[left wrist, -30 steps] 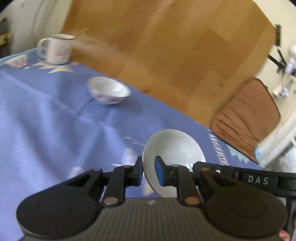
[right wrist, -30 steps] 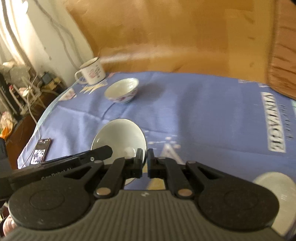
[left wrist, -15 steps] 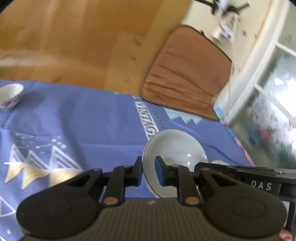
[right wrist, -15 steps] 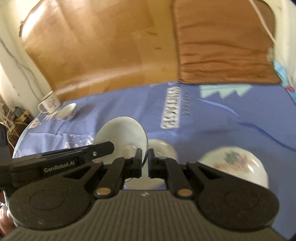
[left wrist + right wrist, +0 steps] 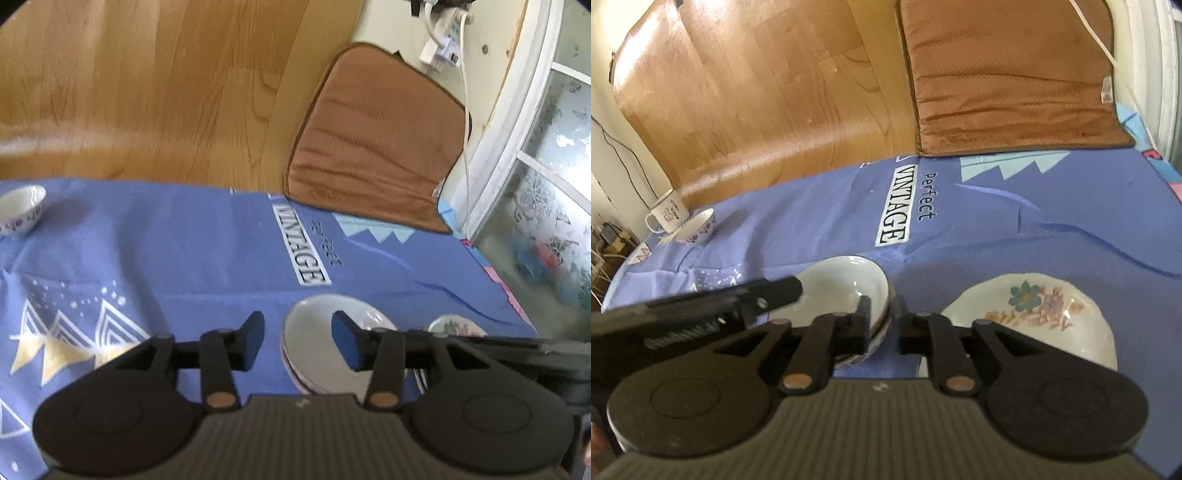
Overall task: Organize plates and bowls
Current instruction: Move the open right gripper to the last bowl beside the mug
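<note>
A plain white bowl [image 5: 317,343] sits nested in another bowl on the blue cloth, and shows in the right wrist view [image 5: 846,291]. My left gripper [image 5: 297,341] is open, its pads either side of the bowl's near rim. My right gripper [image 5: 882,325] is open, its jaws astride the bowl's right rim. A floral plate [image 5: 1034,314] lies on the cloth right of the bowls; its edge shows in the left wrist view [image 5: 454,325]. A small patterned bowl [image 5: 20,214] stands far left on the cloth, also in the right wrist view [image 5: 696,230].
A white mug [image 5: 666,216] stands beside the small bowl at the cloth's far left. A brown cushion [image 5: 1004,74] lies beyond the cloth's far edge on the wooden board [image 5: 757,92]. A window frame [image 5: 509,110] and a cable [image 5: 467,92] are at the right.
Both grippers swung right from the mug end to the plate end. The left gripper opened and released the white bowl, which now rests in another bowl. The right gripper opened too.
</note>
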`<state>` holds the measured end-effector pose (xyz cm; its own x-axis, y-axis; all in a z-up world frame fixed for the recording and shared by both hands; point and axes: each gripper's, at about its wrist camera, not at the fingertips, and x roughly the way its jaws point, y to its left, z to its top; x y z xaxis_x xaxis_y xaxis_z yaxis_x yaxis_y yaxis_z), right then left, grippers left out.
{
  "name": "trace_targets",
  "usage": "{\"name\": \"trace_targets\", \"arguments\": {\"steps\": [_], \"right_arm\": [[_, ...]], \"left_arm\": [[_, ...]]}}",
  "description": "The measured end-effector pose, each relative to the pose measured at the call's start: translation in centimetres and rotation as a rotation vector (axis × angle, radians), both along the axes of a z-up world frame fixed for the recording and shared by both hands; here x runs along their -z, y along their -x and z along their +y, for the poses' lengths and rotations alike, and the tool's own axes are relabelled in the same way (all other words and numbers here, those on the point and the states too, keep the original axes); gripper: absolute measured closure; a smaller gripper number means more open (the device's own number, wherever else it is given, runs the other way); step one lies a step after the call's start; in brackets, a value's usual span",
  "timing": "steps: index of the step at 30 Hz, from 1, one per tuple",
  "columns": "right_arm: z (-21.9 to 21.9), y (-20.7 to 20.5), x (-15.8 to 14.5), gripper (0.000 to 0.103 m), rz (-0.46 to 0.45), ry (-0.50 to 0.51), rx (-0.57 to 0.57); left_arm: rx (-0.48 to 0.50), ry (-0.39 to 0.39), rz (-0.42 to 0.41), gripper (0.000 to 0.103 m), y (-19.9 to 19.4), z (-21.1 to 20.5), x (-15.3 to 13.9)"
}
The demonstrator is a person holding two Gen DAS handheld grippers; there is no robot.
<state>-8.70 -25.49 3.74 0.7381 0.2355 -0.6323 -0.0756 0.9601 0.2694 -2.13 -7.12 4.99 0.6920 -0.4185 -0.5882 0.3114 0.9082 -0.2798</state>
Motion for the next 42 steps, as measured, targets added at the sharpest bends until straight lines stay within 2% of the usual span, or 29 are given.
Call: {"name": "trace_targets", "arguments": {"steps": [5,10,14,19,26,28,31,33,34,38,42], "right_arm": [[0.0,0.3,-0.2,0.064,-0.051,0.048,0.042],[0.3,1.0,-2.2,0.064,-0.179,0.076,0.068],[1.6,0.7,-3.1,0.064,-0.208,0.066,0.024],[4.9,-0.6,-3.2,0.064,-0.155,0.023,-0.07],[10.0,-4.2,-2.2,0.064,0.028,-0.11,-0.177],[11.9,-5.1,-2.0,0.064,0.076,-0.14,-0.203],[14.8,-7.4,-2.0,0.064,0.123,-0.154,-0.229],[16.8,-9.1,-2.0,0.063,0.132,-0.151,-0.243],[18.0,-10.0,-2.0,0.062,0.134,-0.148,-0.246],[21.5,-13.8,-1.8,0.06,0.148,-0.164,-0.236],[24.6,-16.9,-1.5,0.059,0.131,-0.132,-0.216]], "left_arm": [[-0.016,0.026,-0.016,0.062,0.0,1.3,-0.3],[-0.091,0.053,-0.043,0.062,-0.2,4.8,-0.9],[-0.179,0.052,-0.067,0.062,-0.5,8.6,-0.9],[-0.31,-0.015,-0.093,0.062,-0.9,13.3,0.3],[-0.521,-0.058,-0.072,0.06,-1.4,21.9,2.9],[-0.583,-0.052,-0.061,0.06,-1.6,24.2,3.7],[-0.646,-0.002,-0.037,0.06,-1.6,26.8,4.8],[-0.658,0.039,-0.027,0.06,-1.5,27.5,5.5],[-0.654,0.047,-0.052,0.06,-1.1,27.5,5.2],[-0.634,0.011,-0.096,0.058,-0.8,26.4,4.8],[-0.623,-0.005,-0.138,0.058,-0.6,26.0,4.8]]}}
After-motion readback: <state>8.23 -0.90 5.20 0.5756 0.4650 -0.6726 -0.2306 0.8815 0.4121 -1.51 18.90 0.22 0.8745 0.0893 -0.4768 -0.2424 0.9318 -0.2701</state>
